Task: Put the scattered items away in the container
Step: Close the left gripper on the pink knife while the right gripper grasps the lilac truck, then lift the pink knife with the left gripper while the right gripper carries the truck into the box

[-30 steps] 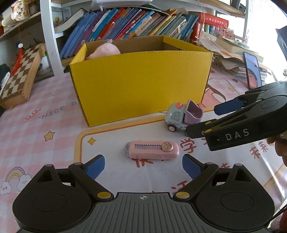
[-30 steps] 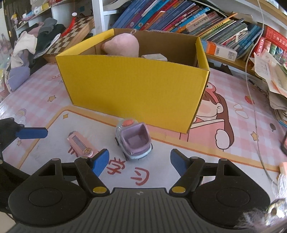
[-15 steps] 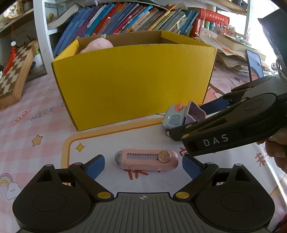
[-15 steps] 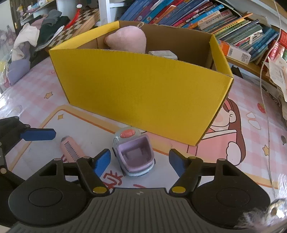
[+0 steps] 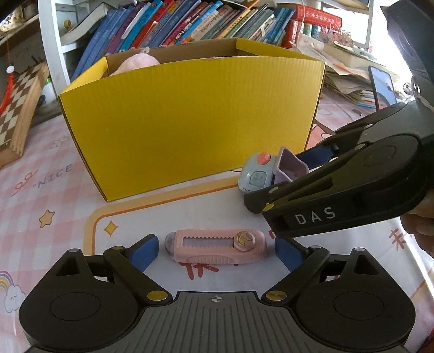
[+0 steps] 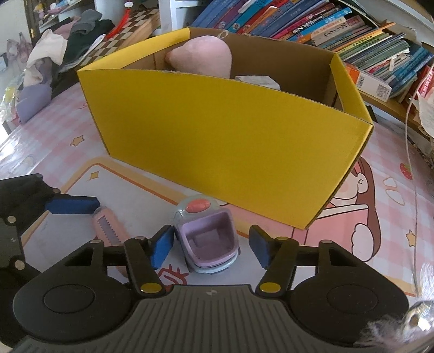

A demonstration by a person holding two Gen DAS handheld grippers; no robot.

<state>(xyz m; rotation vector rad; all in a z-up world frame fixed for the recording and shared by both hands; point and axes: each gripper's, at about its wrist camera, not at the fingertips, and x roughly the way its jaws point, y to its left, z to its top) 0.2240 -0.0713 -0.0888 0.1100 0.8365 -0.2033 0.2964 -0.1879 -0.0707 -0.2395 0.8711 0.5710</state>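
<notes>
The left gripper point(image 5: 215, 252) hangs low over the bench point(image 5: 40, 190), jaws spread wide either side of the pink utility knife point(image 5: 217, 248), which lies flat between the blue pads without touching them. The right gripper point(image 6: 211, 245) likewise has its jaws apart around the toy truck point(image 6: 207, 239); its left pad looks to be just beside the truck, though contact is hard to judge. Behind both stands the yellow box point(image 5: 190, 119), holding a pink plush point(image 6: 202, 57). Books point(image 5: 190, 24) line the shelf beyond.
</notes>
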